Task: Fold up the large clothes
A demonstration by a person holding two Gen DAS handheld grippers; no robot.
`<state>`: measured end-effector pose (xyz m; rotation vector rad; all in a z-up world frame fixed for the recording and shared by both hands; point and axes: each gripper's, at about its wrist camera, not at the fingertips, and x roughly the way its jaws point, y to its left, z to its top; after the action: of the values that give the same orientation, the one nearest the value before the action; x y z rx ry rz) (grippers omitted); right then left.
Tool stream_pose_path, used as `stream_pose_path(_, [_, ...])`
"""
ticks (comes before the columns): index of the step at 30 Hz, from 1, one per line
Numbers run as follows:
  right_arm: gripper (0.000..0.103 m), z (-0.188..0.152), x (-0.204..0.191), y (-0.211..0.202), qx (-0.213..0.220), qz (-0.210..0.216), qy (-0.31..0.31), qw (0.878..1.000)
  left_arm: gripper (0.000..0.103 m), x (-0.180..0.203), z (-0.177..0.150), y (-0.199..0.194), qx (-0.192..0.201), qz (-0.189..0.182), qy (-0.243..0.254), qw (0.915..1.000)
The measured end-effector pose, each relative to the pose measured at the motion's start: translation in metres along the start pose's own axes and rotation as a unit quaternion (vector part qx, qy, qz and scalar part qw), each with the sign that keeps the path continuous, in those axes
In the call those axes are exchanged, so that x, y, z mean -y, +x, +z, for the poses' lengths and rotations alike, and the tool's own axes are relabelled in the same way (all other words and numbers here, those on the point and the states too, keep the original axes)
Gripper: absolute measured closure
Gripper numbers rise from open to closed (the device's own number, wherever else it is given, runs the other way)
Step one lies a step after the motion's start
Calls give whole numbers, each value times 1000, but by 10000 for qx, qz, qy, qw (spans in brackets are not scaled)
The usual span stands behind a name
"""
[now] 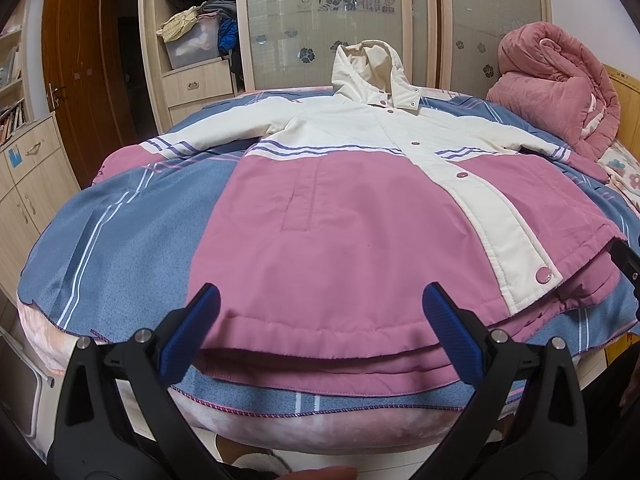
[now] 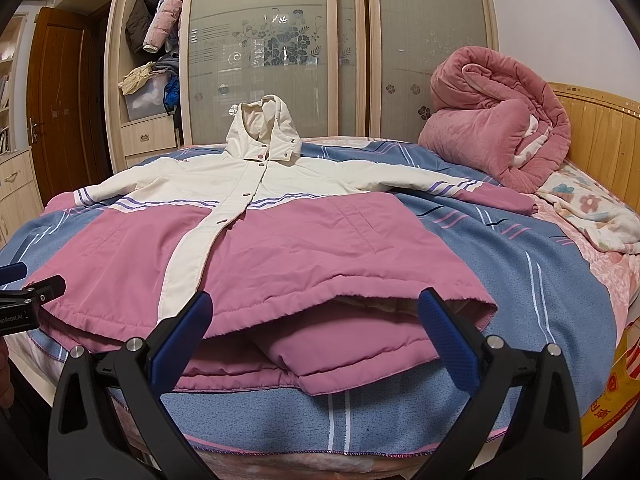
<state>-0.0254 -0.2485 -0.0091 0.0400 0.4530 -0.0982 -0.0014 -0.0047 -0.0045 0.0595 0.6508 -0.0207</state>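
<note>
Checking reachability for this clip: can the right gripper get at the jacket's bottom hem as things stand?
Probably yes. The right gripper is open, its fingers either side of the jacket's hem, which lies at the bed's near edge with nothing in between.

The jacket (image 1: pixel 340 216) lies flat on the bed (image 1: pixel 120 240), hood toward the wardrobe (image 1: pixel 360 12), a rolled quilt (image 1: pixel 560 92) at its right.

Partial white lettering, "enRobot.AI", reads on the black body of the left tongs (image 2: pixel 24 304) at the frame edge. Red characters on a yellow box (image 2: pixel 618 396) beside the bed are illegible.
</note>
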Motion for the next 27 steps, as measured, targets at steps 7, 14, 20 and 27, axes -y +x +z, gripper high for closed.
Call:
stream_pose_path(7, [1,0,0,0,-1,-3,11,10000,2,0,0,2,-6,-3,8,10000])
stream_pose_path(14, [1,0,0,0,-4,-4,12,10000,2,-2,-1,4,-64,-21,-27,10000])
stream_pose_path(20, [1,0,0,0,-7,-1,17,10000,2,-3,0,7,-178,-106,-16,9998])
stream_pose_path(27, [1,0,1,0,9,-5,14,10000,2,-6,1,-1,-90,-97,12,9999])
